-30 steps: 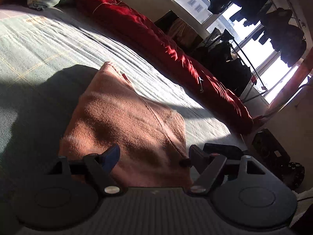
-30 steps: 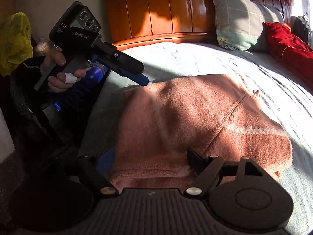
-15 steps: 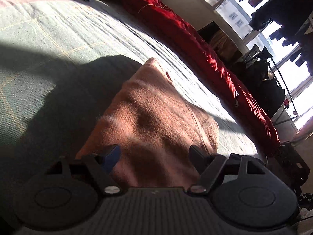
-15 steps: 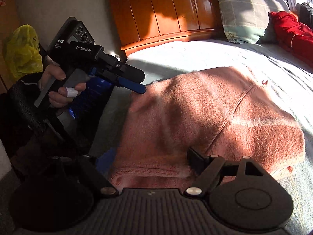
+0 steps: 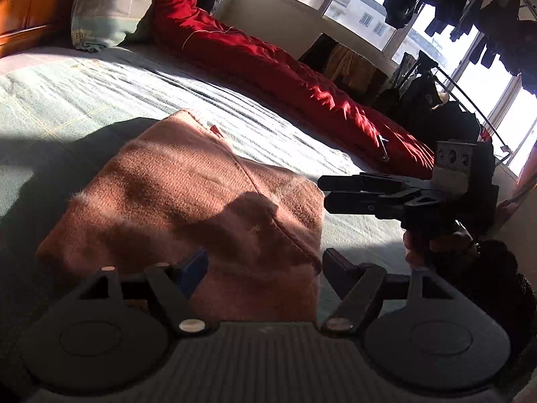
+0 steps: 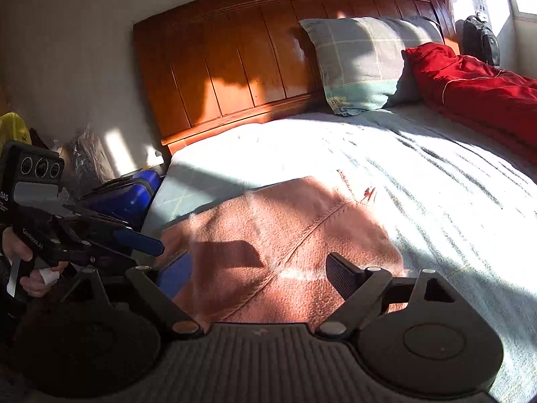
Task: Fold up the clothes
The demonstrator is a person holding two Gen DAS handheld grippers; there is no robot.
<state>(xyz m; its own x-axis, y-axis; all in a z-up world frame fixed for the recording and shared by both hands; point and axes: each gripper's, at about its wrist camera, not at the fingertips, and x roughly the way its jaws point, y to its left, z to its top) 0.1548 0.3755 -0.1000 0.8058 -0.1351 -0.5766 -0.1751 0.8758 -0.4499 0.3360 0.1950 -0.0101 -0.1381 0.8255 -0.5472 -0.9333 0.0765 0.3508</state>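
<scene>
A pink fuzzy garment (image 5: 188, 201) lies folded into a flat rectangle on the pale green bed (image 5: 67, 90). It also shows in the right wrist view (image 6: 288, 235). My left gripper (image 5: 265, 268) is open and empty, held just above the garment's near edge. My right gripper (image 6: 258, 272) is open and empty, held over the garment's near side. The right gripper also shows at the right of the left wrist view (image 5: 335, 191). The left gripper shows at the left of the right wrist view (image 6: 141, 241), beside the garment's left edge.
A red quilt (image 5: 285, 77) lies along the far side of the bed. A checked pillow (image 6: 362, 63) leans on the wooden headboard (image 6: 235, 67). A blue case (image 6: 131, 194) stands beside the bed. Clothes hang at the window (image 5: 470, 13).
Both grippers have drawn back and up from the garment. The right gripper has come into the left wrist view. The garment lies still.
</scene>
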